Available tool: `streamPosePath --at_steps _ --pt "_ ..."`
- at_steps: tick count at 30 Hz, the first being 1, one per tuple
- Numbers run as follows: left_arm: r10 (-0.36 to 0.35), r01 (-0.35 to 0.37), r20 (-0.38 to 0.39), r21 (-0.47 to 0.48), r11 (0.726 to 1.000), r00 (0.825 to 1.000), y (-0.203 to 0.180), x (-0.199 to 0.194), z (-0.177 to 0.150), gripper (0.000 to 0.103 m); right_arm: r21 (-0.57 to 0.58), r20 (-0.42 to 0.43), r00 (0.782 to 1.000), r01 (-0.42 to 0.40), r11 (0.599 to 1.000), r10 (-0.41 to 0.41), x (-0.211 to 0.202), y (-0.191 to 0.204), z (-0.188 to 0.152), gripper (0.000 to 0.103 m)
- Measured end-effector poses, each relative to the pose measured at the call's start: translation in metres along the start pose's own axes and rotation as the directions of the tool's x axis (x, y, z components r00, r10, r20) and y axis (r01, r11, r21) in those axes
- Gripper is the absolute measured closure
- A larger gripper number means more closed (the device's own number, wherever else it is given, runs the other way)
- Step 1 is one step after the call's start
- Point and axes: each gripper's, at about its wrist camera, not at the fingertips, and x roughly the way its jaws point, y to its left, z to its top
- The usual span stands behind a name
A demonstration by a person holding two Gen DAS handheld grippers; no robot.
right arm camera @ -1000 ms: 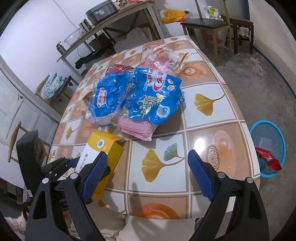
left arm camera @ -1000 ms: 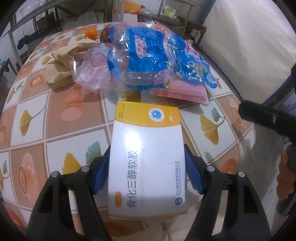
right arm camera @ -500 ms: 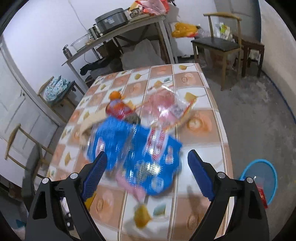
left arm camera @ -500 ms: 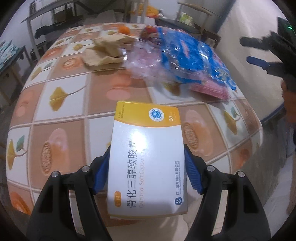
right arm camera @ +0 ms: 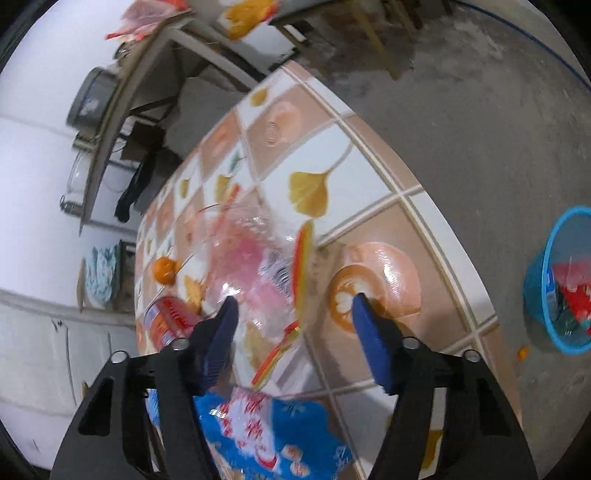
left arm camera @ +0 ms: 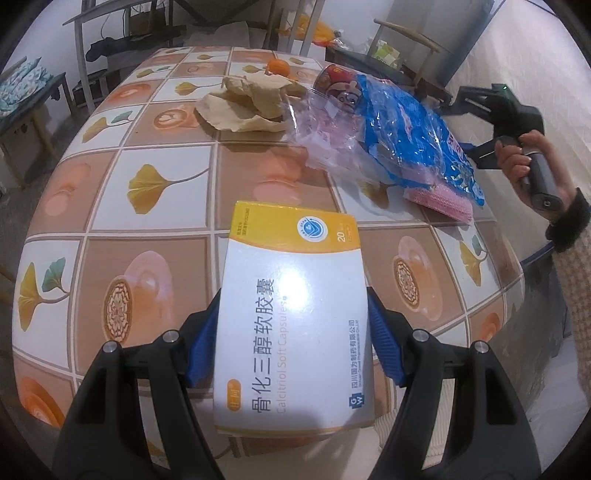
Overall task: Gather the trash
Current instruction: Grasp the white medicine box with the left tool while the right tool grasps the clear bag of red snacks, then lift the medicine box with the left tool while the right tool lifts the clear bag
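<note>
Black two-finger grippers with ribbed blue pads and silver screws; the right hand wears a dark cuff over checked fabric.

A round table covered in a tile-and-ginkgo-leaf pattern stands on a bare grey concrete floor. Behind it, a wooden chair and a metal-framed side table line plain white walls.

Glossy cardboard box, crinkly clear plastic bag — shiny tablecloth.
</note>
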Motion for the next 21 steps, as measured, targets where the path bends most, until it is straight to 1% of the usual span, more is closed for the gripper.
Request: streamPosePath --at_steps 2,4,10,12,13,14,18,21 --pt "-0.003 0.003 0.002 0.001 1.0 1.0 0.0 0.0 0.0 0.035 0.02 0.0 1.0 -0.007 1.0 0.007 0.005 -0.005 0.002 0.05" --pt "-0.005 0.005 0.003 0.001 1.0 1.0 0.001 0.0 0.0 0.035 0.038 0.007 1.0 -0.015 0.999 0.015 0.01 -0.007 0.005 0.053" --pt "-0.009 0.009 0.004 -0.003 1.0 1.0 0.002 0.0 0.001 0.035 0.055 0.012 1.0 -0.019 0.998 0.018 0.016 -0.005 0.009 0.069" --pt "-0.01 0.01 0.004 -0.003 1.0 1.0 0.003 0.0 0.001 0.035 0.056 0.009 1.0 -0.019 0.998 0.019 0.017 -0.005 0.011 0.079" --pt "-0.01 0.01 0.004 -0.003 1.0 1.0 0.002 0.0 0.001 0.035 0.06 0.01 1.0 -0.019 0.998 0.019 0.018 -0.006 0.01 0.082" --pt "-0.009 0.009 0.004 -0.002 1.0 1.0 0.002 0.0 0.001 0.035 0.063 0.01 1.0 -0.021 0.998 0.021 0.018 -0.007 0.011 0.088" --pt "-0.007 0.007 0.004 -0.003 1.0 1.0 0.003 0.0 0.002 0.035 0.084 0.02 0.999 -0.047 0.995 0.046 0.018 -0.013 0.01 0.094" --pt "-0.004 0.004 0.005 -0.003 1.0 1.0 0.003 0.0 0.002 0.035 0.09 0.043 0.997 -0.064 0.994 0.06 0.014 -0.016 0.01 0.096"
